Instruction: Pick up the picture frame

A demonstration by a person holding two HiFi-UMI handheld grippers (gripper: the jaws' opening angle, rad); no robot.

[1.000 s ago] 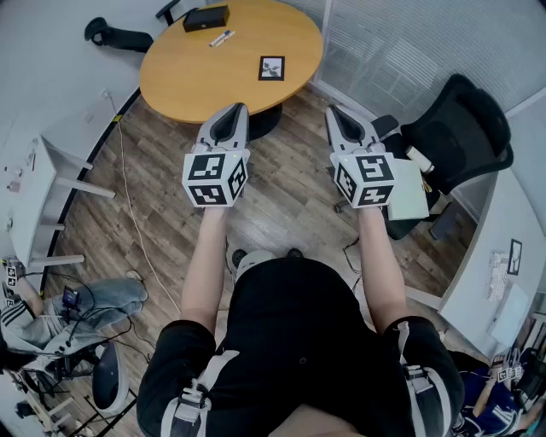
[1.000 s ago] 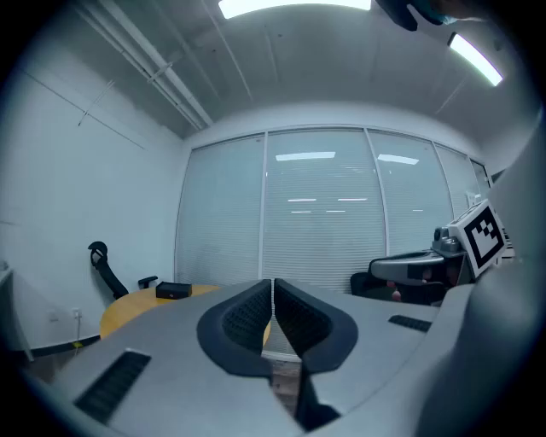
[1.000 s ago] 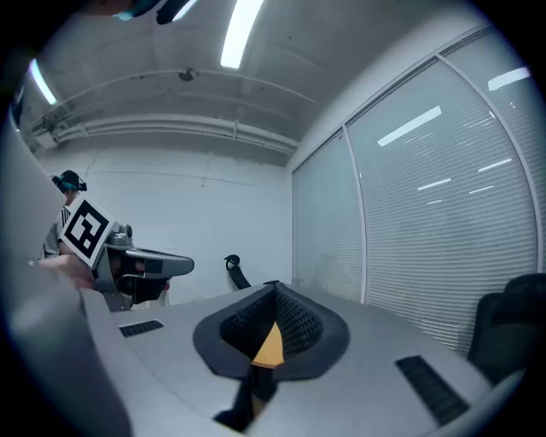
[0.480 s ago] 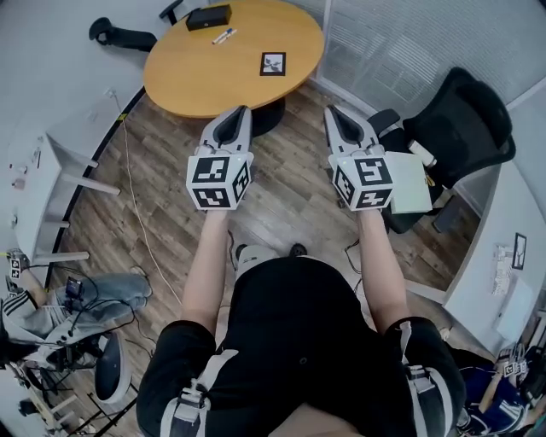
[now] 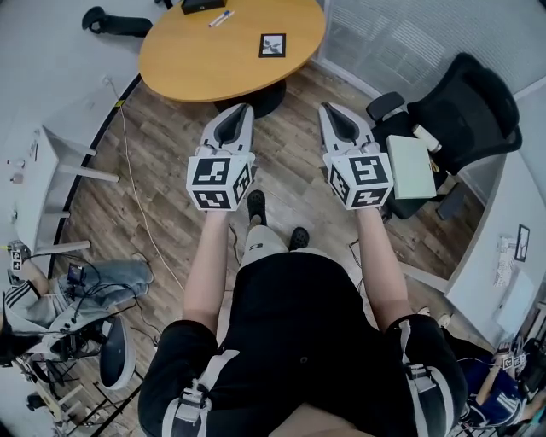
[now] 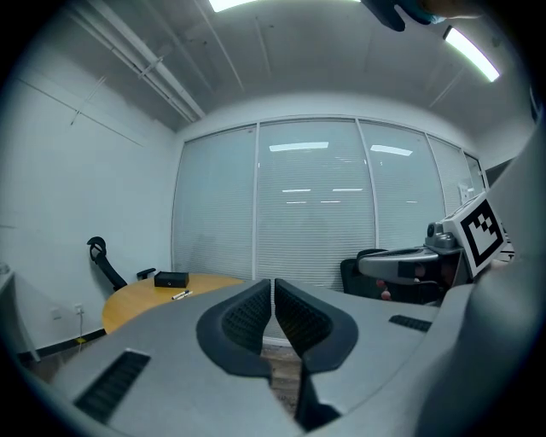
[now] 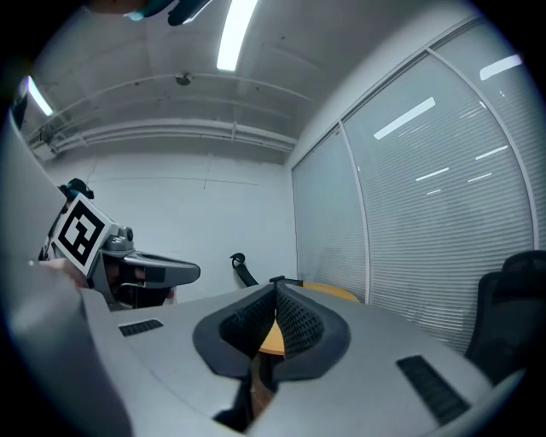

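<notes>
Left tool (image 5: 242, 107) and right tool (image 5: 325, 107) closed, empty; picture frame (image 5: 272, 45) on table (image 5: 196, 68); office chair (image 5: 465, 107) nearby.

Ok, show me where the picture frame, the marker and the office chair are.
picture frame (image 5: 272, 45), head view, middle of its face.
marker (image 5: 220, 18), head view, middle of its barrel.
office chair (image 5: 471, 102), head view, on its black backrest.

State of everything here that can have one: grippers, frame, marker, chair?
Left gripper: shut, empty.
Right gripper: shut, empty.
Small black-bordered picture frame: lying flat on the round wooden table, untouched.
White marker: lying on that table.
Black office chair: pale flat pad on its seat.
</notes>
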